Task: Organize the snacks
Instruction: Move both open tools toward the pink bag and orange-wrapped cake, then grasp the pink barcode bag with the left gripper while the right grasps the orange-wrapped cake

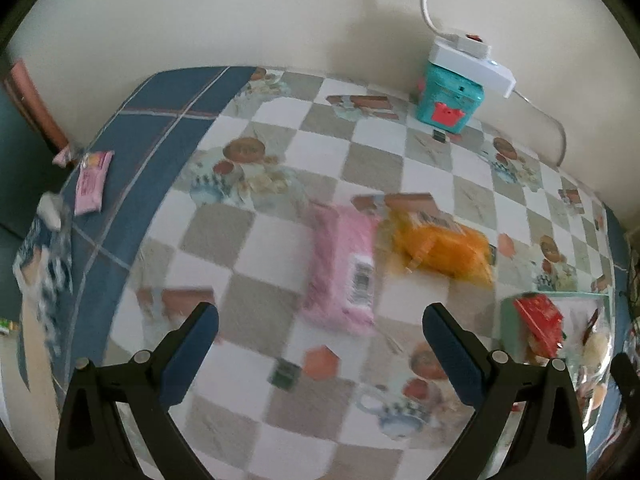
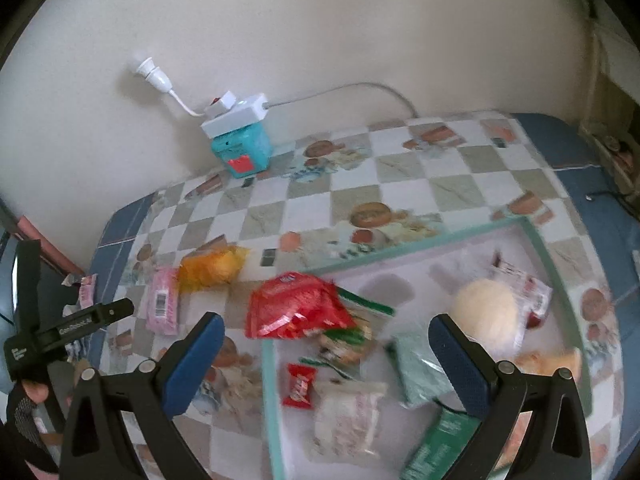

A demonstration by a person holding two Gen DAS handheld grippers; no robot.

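The snacks are split between a clear tray with a pale green rim (image 2: 540,240) and the checkered tablecloth (image 1: 280,184) beside it, and the tray serves as the landmark here. Inside it lie a crinkled red snack bag (image 2: 296,312) hanging over its near-left corner, a small red sachet (image 2: 299,385), a round pale bun in clear wrap (image 2: 486,312), a whitish wrapped roll (image 2: 348,420), and green packets (image 2: 436,440) toward its front edge. Left of the tray, out on the cloth, a pink packet with a barcode (image 1: 344,276) lies touching or just beside an orange packet (image 1: 444,248); farther left again, near the table's blue border, sits another small pink packet (image 1: 90,182). Behind the tray, against the wall, a teal box (image 2: 244,152) carries a white power strip (image 2: 236,118). The left gripper (image 1: 320,344) hangs above the cloth with its jaws spread wide and nothing between them, lined up roughly on the barcode packet. The right gripper (image 2: 326,360) is likewise wide and empty, poised over the tray's left side. Both views are smeared by motion, so fine detail is uncertain. The likely trouble: the pink and orange packets sit so close that a wide closing grip may catch both or nudge the orange one away; slippery film wrappers can squirt out of the pads; and the overhanging red bag could be knocked off the tray by anything dropped in beside it.
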